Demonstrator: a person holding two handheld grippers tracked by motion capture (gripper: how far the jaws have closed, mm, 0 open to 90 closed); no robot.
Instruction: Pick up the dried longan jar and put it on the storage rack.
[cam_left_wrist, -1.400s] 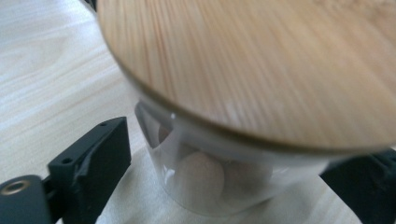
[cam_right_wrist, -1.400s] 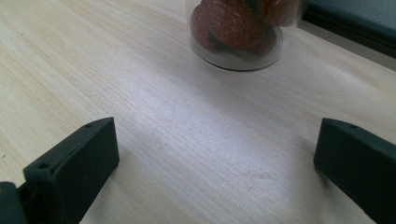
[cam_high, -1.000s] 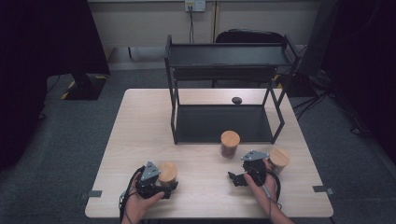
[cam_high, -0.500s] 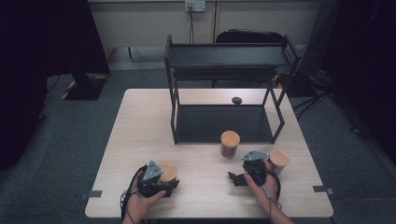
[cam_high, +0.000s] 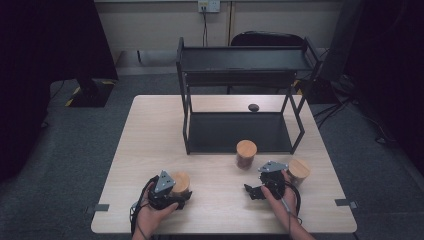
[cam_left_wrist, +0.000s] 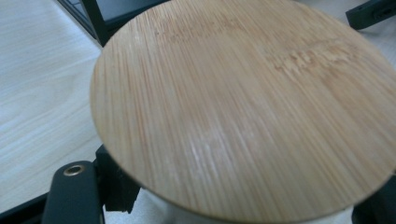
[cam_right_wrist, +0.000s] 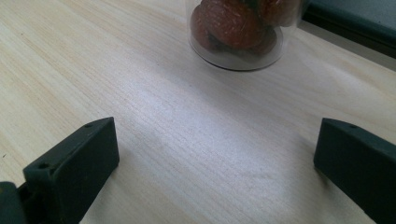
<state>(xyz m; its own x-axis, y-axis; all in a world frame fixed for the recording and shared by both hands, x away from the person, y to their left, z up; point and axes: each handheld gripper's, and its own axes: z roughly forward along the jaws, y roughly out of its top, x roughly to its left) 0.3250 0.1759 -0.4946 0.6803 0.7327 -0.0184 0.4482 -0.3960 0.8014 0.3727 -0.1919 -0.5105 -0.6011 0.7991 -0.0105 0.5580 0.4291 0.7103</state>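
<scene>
The left gripper (cam_high: 176, 199) is squeezing a jar with a wooden lid (cam_left_wrist: 243, 107) near the front of the desk (cam_high: 150, 145), its jaws having just closed on it. The right gripper (cam_right_wrist: 215, 158) is waiting open and empty. I think lifting the jar straight up toward the black shelf (cam_high: 240, 65) is coming next.

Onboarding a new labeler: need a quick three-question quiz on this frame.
1. True or false: the left gripper is shut on a bamboo-lidded jar.
2. How many bamboo-lidded jars stand on the table?
3. What lies between the right gripper jaws: A) a jar, B) bare table, C) the shelf rack?

Key: 1 true. 2 three: the held one, the middle jar, the right jar. 3 B.
</scene>
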